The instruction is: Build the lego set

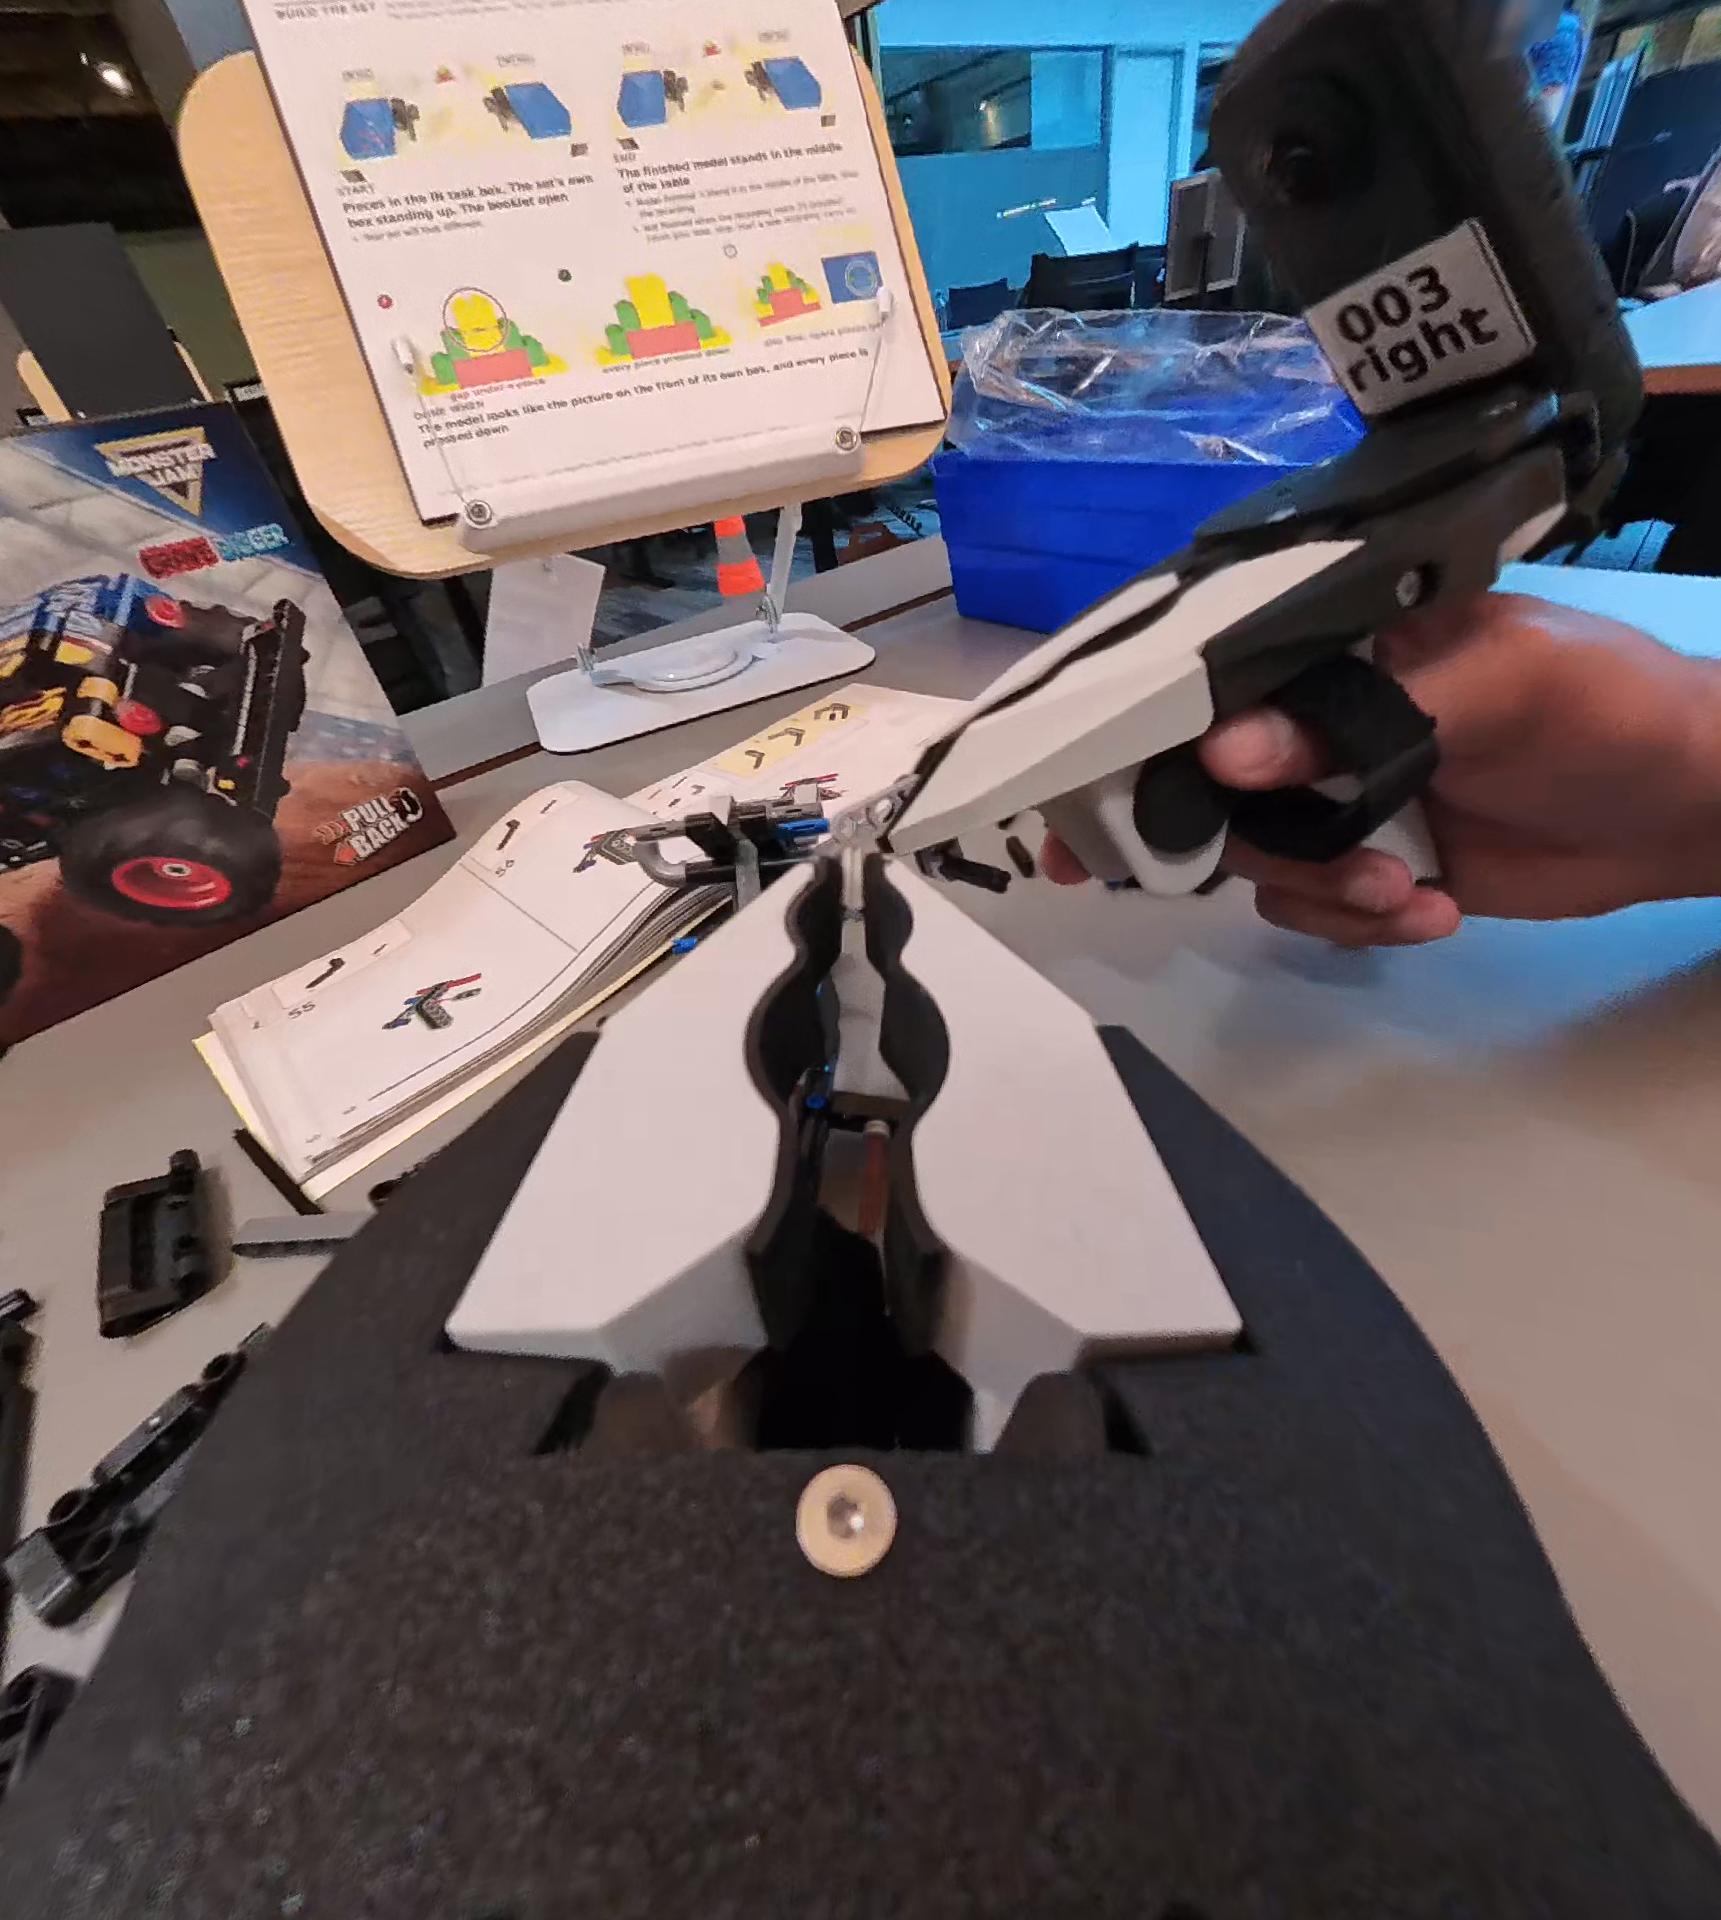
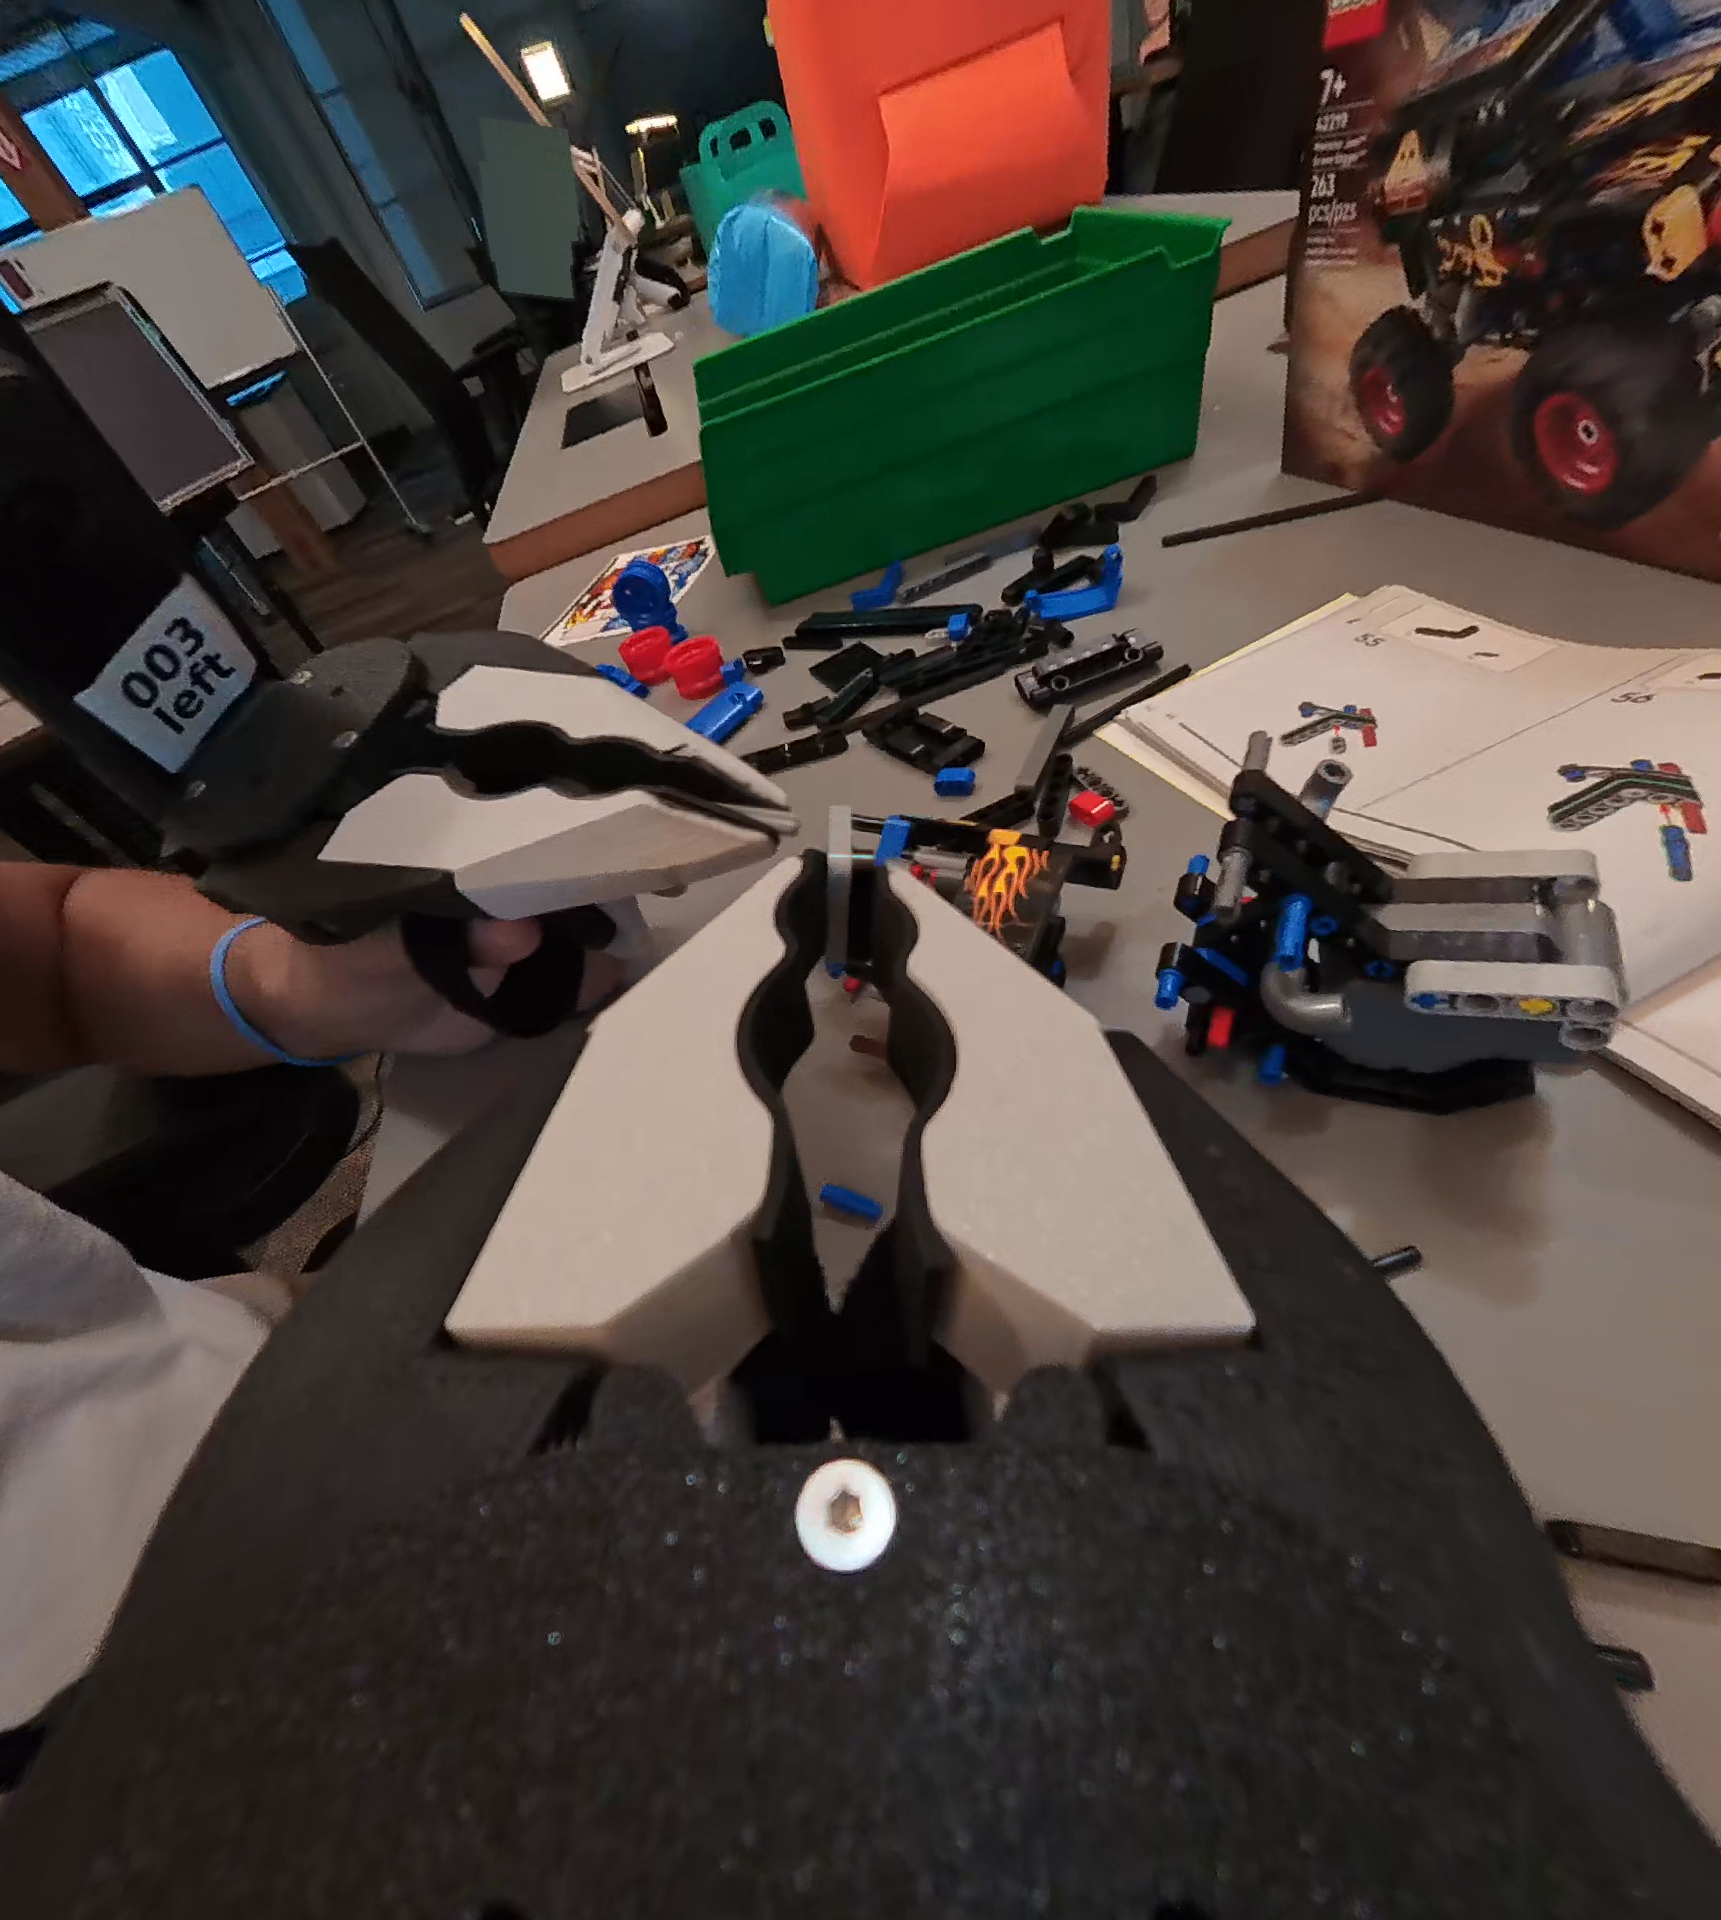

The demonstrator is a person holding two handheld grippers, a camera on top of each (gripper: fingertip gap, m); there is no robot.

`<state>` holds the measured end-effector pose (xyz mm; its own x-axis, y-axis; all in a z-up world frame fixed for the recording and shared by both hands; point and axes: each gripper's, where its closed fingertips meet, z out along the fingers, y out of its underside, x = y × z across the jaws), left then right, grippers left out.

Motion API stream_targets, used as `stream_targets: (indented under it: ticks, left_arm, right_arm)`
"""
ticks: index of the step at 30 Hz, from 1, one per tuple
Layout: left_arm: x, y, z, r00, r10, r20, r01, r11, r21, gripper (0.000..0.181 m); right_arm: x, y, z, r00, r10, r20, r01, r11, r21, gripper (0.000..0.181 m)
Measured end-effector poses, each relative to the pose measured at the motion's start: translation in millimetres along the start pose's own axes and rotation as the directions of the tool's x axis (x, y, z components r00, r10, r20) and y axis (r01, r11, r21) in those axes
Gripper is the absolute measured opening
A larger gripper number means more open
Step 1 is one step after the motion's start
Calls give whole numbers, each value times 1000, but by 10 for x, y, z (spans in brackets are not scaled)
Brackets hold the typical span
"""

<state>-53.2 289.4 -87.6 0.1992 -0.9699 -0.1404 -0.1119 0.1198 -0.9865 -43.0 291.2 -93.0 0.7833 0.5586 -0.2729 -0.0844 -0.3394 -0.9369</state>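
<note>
Grey beam [image 2: 840,883] pinched in right gripper [image 2: 848,873]; left gripper [image 2: 783,821] fingers clenched on its end. Risk: misaligned push slips it, drops onto tabletop [image 2: 1458,1247] clutter.

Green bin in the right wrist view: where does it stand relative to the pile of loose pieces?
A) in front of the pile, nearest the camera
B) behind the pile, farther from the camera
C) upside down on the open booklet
B: the green bin stands upright on the table beyond the loose pieces, farther from the camera.
</note>
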Motion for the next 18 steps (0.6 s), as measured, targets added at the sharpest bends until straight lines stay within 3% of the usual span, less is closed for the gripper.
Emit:
stream_targets:
  ticks: [18]
  left_arm:
    - [-23, 22, 50, 999, 5, 41, -4, 1000, -21, 2]
  right_arm:
    - [9, 27, 47, 999, -37, -38, 37, 999, 14, 7]
